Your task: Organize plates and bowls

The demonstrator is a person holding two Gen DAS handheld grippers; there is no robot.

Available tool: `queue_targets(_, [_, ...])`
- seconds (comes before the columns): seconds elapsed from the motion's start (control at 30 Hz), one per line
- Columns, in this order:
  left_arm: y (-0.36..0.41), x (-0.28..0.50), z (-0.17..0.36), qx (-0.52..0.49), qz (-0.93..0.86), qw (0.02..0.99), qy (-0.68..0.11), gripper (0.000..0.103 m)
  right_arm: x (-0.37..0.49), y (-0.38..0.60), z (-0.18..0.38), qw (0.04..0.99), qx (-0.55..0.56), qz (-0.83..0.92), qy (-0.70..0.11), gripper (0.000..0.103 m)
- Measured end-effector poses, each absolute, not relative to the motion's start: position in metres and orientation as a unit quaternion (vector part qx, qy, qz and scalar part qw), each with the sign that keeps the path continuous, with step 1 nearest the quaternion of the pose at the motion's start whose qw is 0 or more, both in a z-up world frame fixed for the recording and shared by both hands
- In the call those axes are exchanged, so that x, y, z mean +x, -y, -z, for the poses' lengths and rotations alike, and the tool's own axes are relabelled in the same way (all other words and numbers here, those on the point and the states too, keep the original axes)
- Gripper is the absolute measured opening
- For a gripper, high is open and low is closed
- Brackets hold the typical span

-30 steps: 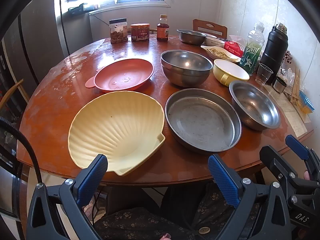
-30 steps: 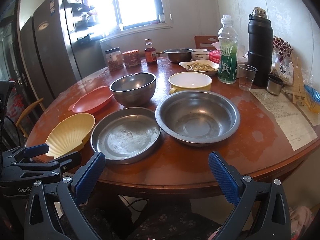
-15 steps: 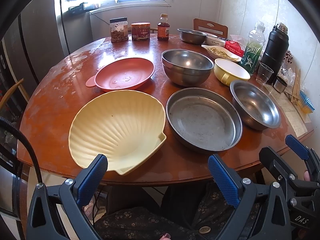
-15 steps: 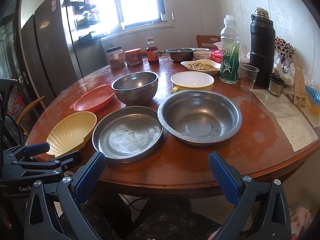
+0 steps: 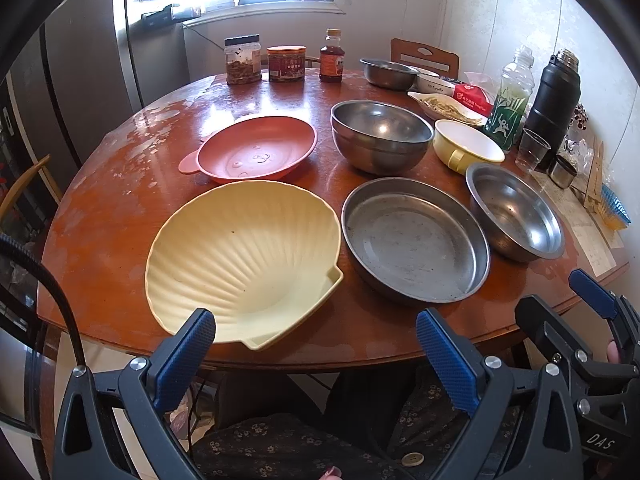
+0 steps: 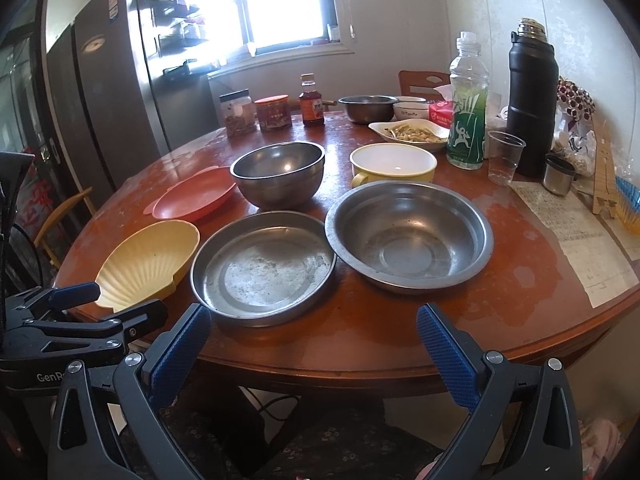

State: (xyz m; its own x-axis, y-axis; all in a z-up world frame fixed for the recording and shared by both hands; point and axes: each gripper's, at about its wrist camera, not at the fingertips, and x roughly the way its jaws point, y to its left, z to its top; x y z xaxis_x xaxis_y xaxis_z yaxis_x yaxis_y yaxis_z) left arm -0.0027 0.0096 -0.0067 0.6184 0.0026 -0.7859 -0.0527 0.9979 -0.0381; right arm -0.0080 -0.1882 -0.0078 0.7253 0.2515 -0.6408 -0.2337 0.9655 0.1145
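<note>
A yellow shell-shaped plate [image 5: 244,256] lies at the near edge of the round wooden table [image 5: 104,216]. Behind it is a red plate [image 5: 256,150]. A flat steel pan [image 5: 414,238] and a shallow steel bowl [image 5: 514,210] lie to the right; a deep steel bowl [image 5: 380,134] and a yellow mug-bowl [image 5: 466,146] stand behind. My left gripper [image 5: 316,352] is open and empty, just short of the shell plate. My right gripper [image 6: 314,344] is open and empty before the steel pan [image 6: 262,266] and shallow bowl [image 6: 408,234].
Jars [image 5: 242,60] and a sauce bottle [image 5: 332,56] stand at the far edge. A green bottle [image 6: 466,100], black flask [image 6: 530,100], plastic cup [image 6: 504,156], food dish [image 6: 414,132] and paper sheet [image 6: 572,236] fill the right side. A fridge [image 6: 104,80] stands left.
Both grippers have crept slightly forward toward the table; the dishes look a little closer. Nothing on the table has moved.
</note>
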Motion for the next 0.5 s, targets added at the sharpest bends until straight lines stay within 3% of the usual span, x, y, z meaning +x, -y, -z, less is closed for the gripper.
queue_targets(0.5, [-0.068, -0.008, -0.003, -0.067, -0.066, 0.9, -0.426, 0.101, 0.0, 0.148, 0.0, 0.912, -0.002, -0.2, -0.358, 0.103])
